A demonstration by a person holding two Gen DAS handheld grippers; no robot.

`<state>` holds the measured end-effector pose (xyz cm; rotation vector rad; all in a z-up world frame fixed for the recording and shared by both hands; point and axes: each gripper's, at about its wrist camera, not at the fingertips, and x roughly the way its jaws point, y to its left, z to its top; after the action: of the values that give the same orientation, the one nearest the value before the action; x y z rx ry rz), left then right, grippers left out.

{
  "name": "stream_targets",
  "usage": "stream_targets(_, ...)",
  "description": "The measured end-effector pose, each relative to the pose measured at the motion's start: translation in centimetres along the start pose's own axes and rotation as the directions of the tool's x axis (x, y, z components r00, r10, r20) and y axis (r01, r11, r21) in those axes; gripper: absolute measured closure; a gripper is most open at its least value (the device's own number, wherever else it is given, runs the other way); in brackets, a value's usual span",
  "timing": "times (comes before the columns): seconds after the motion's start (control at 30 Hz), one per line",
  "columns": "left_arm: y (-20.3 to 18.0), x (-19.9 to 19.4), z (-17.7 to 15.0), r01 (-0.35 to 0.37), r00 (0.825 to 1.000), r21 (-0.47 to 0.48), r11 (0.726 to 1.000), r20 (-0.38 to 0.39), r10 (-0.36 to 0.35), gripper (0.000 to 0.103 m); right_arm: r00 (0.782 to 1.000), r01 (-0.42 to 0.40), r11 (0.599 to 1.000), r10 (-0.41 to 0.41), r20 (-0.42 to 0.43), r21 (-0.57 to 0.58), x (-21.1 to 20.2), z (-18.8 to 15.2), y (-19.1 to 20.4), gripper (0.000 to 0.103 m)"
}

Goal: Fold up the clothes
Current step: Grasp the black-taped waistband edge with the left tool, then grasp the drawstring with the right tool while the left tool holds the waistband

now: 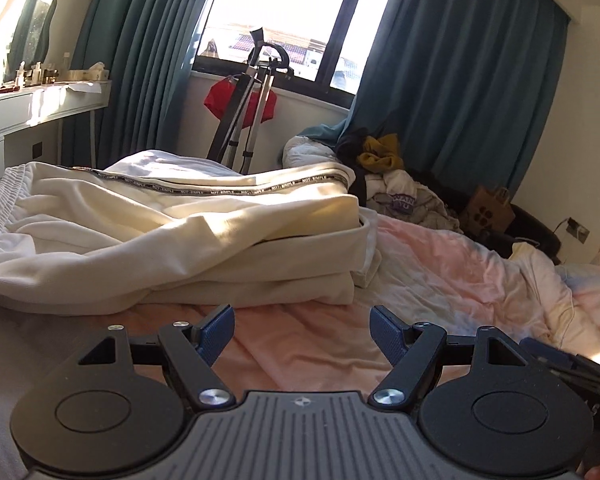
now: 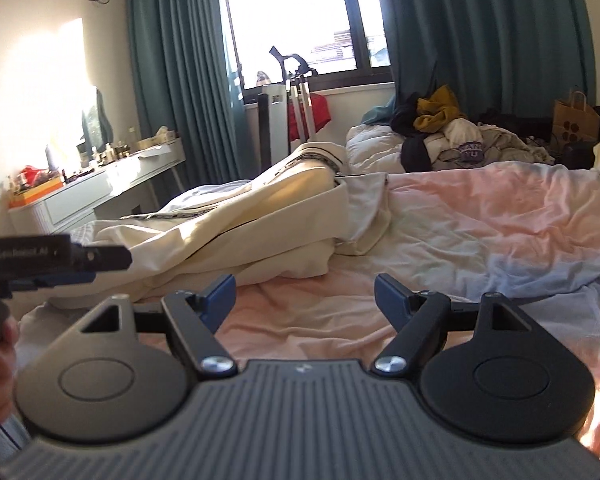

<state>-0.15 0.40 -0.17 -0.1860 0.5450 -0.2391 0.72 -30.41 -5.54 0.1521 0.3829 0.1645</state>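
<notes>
Cream-white trousers (image 1: 172, 224) with a dark lettered side stripe lie folded over on the pink bedsheet (image 1: 440, 264), elastic waistband at the left. They also show in the right wrist view (image 2: 236, 232). My left gripper (image 1: 302, 330) is open and empty, hovering just above the sheet in front of the trousers' near edge. My right gripper (image 2: 304, 300) is open and empty, to the right of the trousers and short of them. The left gripper's side shows at the left edge of the right wrist view (image 2: 56, 260).
A heap of unfolded clothes (image 1: 396, 184) lies at the far end of the bed, also in the right wrist view (image 2: 460, 140). A dressing table (image 1: 28, 116) with bottles stands at the left. A metal stand with a red garment (image 1: 244, 100) is by the window. A paper bag (image 2: 576, 118) sits at the far right.
</notes>
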Motion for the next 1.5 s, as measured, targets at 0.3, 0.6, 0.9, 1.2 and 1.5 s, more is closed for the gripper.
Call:
stream_targets(0.3,-1.2,6.3,2.0,-0.032,0.999,0.120,0.992,-0.013,0.034,0.027,0.999,0.041,0.998,-0.040,-0.024,0.050,-0.5,0.5,-1.7,0.025)
stream_targets(0.6,-3.9,15.4,6.6,-0.057,0.998,0.271,0.961,0.022,0.053,0.027,0.999,0.041,0.997,-0.040,-0.019,0.066,-0.3,0.2,-2.7,0.025)
stream_targets(0.9,-7.4,29.3,12.1,-0.095,0.995,0.419,0.903,0.012,0.099,0.036,0.988,0.114,0.984,-0.097,-0.122,0.137,4.4,-1.4,-6.8,0.025)
stream_targets(1.2,-9.4,29.5,10.7,0.007,1.000,0.496,0.869,-0.030,0.009,0.100,0.963,0.205,0.955,-0.157,-0.218,0.216,11.2,-3.1,-11.5,0.025)
stream_targets(1.5,-9.4,16.1,7.8,0.119,0.991,0.421,0.899,0.010,-0.135,0.101,0.988,0.134,0.968,-0.113,-0.108,0.214,9.4,-2.0,-10.9,0.025)
